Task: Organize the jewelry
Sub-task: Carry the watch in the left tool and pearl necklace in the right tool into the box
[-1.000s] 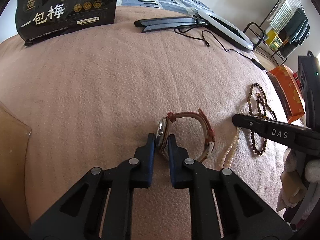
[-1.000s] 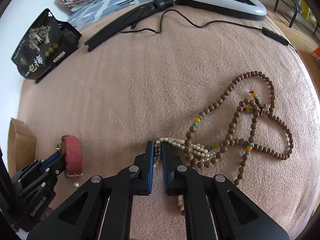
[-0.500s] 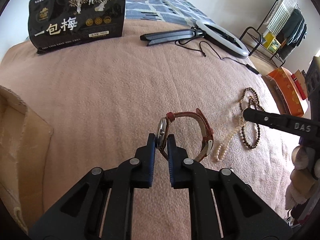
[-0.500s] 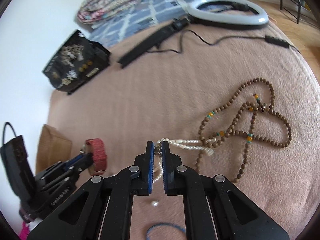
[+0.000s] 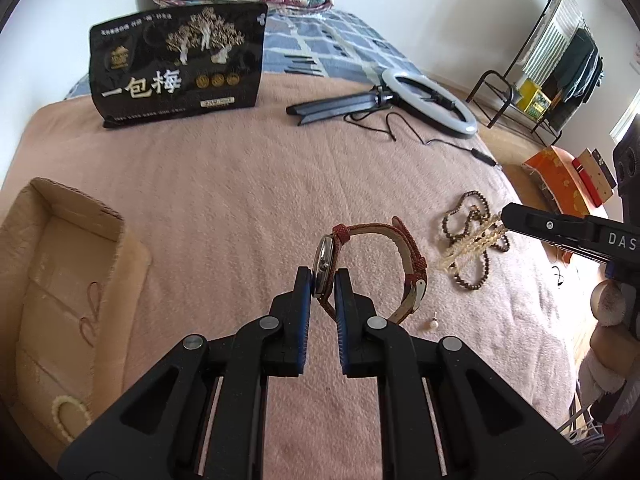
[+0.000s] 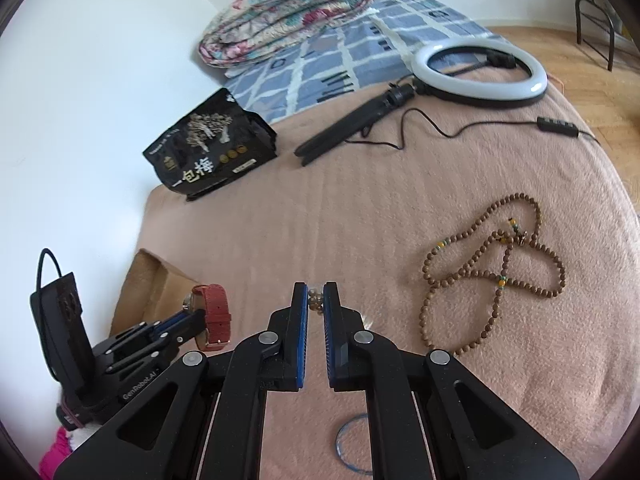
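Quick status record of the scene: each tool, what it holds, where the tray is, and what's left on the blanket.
left tool: shut on red-strap wristwatch, lifted above the blanket
right tool: shut on cream pearl strand, which hangs from its tip
beige velvet jewelry tray: at the left edge of the bed, a pearl loop lying in it
brown wooden bead necklace: loose on pink blanket
single loose pearl: on the blanket near the watch
thin blue ring: on the blanket under the right tool

We hold the left tongs point(image 5: 324, 280) closed on the watch point(image 5: 326, 258), raised above the bed. We hold the right tongs point(image 6: 316, 300) closed on the pearl strand point(image 5: 476, 240), likewise raised, to the right of the left tongs.
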### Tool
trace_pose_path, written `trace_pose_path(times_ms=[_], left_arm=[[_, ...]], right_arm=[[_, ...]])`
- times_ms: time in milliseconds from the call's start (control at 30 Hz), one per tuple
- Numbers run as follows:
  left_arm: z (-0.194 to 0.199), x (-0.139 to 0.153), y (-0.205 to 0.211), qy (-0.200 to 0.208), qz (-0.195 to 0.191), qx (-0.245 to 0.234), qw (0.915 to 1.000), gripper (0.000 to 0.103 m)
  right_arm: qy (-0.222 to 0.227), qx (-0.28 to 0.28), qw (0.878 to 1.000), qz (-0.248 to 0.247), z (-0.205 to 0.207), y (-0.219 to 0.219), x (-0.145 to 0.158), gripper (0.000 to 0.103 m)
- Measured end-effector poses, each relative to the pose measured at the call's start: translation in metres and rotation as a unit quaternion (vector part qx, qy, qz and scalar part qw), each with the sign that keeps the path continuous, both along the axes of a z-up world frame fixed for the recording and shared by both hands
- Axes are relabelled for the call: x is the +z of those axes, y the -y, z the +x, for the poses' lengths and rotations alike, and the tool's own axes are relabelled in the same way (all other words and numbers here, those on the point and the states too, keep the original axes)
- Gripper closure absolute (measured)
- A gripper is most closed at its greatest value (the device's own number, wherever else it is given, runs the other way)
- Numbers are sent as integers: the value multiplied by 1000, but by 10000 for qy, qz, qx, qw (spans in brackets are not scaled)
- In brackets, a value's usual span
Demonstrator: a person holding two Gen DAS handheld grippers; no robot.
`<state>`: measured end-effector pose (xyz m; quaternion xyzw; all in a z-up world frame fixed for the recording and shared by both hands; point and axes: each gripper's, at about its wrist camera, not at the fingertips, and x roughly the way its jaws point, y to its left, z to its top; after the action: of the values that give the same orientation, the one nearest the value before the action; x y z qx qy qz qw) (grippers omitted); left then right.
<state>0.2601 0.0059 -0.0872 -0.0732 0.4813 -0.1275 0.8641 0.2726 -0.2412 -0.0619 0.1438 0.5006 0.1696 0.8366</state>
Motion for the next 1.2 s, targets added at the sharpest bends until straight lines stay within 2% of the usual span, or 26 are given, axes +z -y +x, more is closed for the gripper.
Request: trace_pose_path(times_ms=[300, 600, 933, 1200], left_arm=[[-25, 27, -26, 169, -63, 151, 9997, 93], [-48, 36, -72, 255, 2, 526, 9983, 93], [-72, 34, -139, 308, 423, 1066, 9929, 93], [-92, 21, -188, 238, 706, 1486, 9861, 93]], right_arm=[[186, 120, 9998, -31, -17, -7, 23, 97], [356, 400, 9985, -88, -29, -35, 39, 97], [430, 873, 9952, -51, -41, -88, 44, 97], [431, 1313, 9904, -20, -48, -139, 44, 97]])
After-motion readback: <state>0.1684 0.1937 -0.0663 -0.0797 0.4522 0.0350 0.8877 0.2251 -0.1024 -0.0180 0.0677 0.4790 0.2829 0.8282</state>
